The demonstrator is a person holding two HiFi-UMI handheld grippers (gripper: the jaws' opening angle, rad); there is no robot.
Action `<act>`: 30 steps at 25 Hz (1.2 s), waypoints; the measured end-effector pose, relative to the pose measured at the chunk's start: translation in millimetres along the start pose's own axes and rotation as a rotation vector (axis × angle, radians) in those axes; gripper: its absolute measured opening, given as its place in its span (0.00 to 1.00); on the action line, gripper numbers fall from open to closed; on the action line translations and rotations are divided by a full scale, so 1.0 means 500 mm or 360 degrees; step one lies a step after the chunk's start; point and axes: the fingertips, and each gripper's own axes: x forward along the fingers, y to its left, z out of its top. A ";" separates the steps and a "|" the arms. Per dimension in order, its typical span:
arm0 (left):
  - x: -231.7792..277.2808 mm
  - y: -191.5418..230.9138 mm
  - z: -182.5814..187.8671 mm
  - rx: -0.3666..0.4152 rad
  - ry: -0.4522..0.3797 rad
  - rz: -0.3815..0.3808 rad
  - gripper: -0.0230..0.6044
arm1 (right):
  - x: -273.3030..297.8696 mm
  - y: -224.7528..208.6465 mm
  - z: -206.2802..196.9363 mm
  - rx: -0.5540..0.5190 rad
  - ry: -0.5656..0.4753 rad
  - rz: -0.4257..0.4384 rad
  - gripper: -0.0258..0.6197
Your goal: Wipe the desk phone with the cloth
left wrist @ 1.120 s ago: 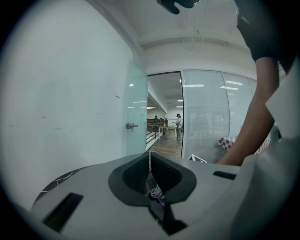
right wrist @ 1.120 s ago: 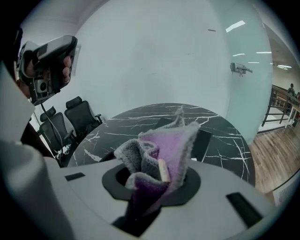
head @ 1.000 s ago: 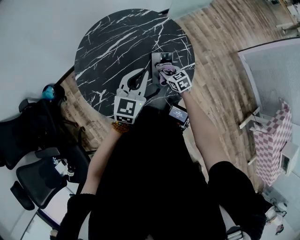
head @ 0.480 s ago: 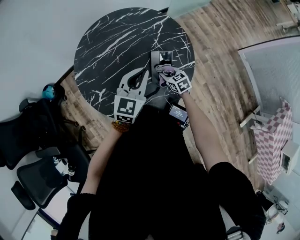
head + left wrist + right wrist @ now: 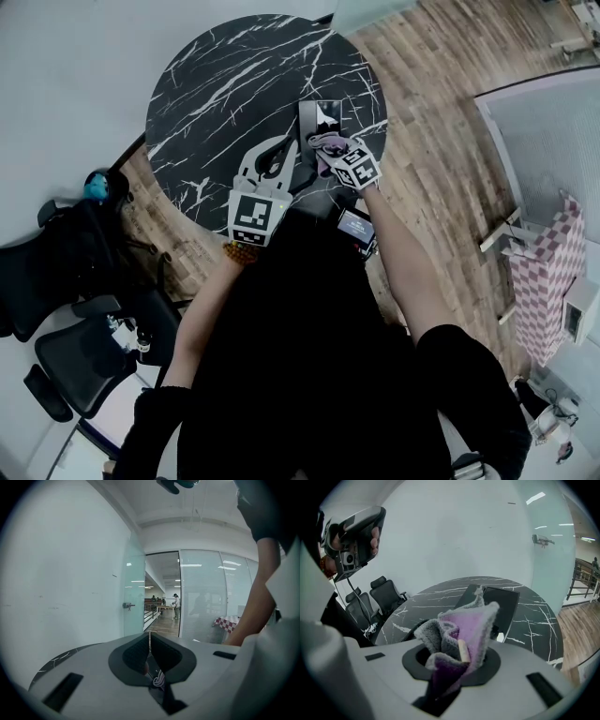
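Desk phone (image 5: 322,119) flat on the table (image 5: 225,84), cloth (image 5: 471,623) pinched in the right gripper (image 5: 457,656) at its near end ready to rub, left gripper (image 5: 149,644) closed empty just left of it, parked clear

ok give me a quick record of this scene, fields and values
surface: round black marble table
desk phone: lies on the table, towards its right side in the head view
cloth: purple and grey, bunched, close to the desk phone; contact unclear
right gripper: jaws shut on the cloth
left gripper: jaws together, nothing between them
surroundings: black office chairs beside the table
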 end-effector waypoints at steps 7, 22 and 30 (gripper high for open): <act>0.000 -0.001 0.001 0.0001 -0.0003 -0.0003 0.07 | 0.000 0.011 -0.015 -0.0010 0.0027 0.0012 0.19; 0.005 0.006 -0.002 -0.0007 -0.0001 -0.0010 0.07 | -0.002 0.021 -0.030 0.0026 0.0034 0.0036 0.19; 0.009 0.007 0.000 -0.0016 -0.0005 -0.0009 0.07 | -0.003 0.027 -0.040 0.0046 0.0053 0.0056 0.19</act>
